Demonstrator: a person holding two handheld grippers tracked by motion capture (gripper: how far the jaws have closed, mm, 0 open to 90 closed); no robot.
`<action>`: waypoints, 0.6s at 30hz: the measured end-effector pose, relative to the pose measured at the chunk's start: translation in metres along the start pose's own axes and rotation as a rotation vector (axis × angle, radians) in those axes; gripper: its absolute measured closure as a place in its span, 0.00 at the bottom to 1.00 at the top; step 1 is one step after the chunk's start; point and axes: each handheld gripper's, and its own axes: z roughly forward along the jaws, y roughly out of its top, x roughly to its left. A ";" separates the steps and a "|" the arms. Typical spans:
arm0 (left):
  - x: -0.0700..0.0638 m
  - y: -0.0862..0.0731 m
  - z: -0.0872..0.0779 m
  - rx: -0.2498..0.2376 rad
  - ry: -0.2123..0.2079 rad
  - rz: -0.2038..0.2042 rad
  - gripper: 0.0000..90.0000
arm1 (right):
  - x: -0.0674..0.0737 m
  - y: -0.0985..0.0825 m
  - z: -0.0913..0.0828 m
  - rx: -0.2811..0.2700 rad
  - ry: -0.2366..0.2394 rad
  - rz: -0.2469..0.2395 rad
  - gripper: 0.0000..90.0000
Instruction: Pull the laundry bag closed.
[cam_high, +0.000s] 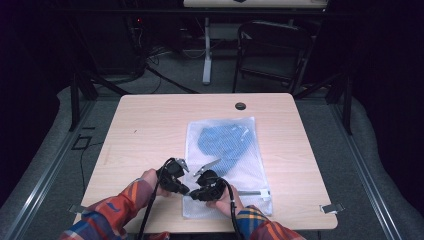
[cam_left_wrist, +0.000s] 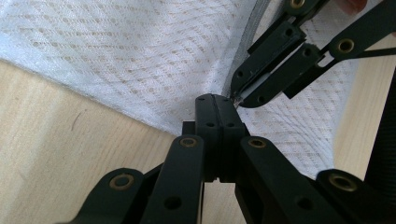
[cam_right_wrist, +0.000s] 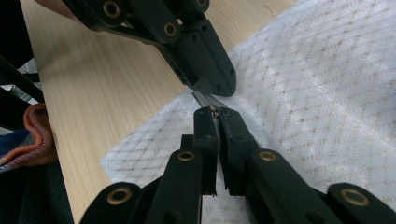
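Observation:
A white mesh laundry bag (cam_high: 250, 170) lies on the wooden table (cam_high: 150, 130), and a blue cloth (cam_high: 222, 140) shows through it. Both grippers meet at the bag's near left corner. My left gripper (cam_high: 186, 190) (cam_left_wrist: 215, 100) is shut, pinching the mesh edge (cam_left_wrist: 140, 60) beside the end of the grey zipper (cam_left_wrist: 254, 28). My right gripper (cam_high: 194, 193) (cam_right_wrist: 213, 112) faces it tip to tip and is shut on the small metal zipper pull (cam_right_wrist: 204, 100). In the right gripper view the left gripper (cam_right_wrist: 212, 88) sits just beyond that pull.
A black cable grommet (cam_high: 240, 106) sits near the table's far edge. A dark chair (cam_high: 272, 50) and a white desk leg (cam_high: 206, 50) stand on the floor behind. The person's plaid sleeves (cam_high: 115, 215) come in over the table's near edge.

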 end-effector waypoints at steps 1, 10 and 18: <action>0.000 0.000 0.000 0.000 -0.001 0.001 1.00 | -0.001 0.000 0.000 0.002 -0.002 0.000 0.96; 0.001 0.000 0.000 0.001 -0.007 -0.003 1.00 | -0.004 -0.003 -0.005 0.006 -0.005 0.016 0.96; 0.001 0.000 0.000 0.002 -0.008 -0.003 1.00 | -0.006 -0.005 -0.008 0.017 -0.007 0.013 0.96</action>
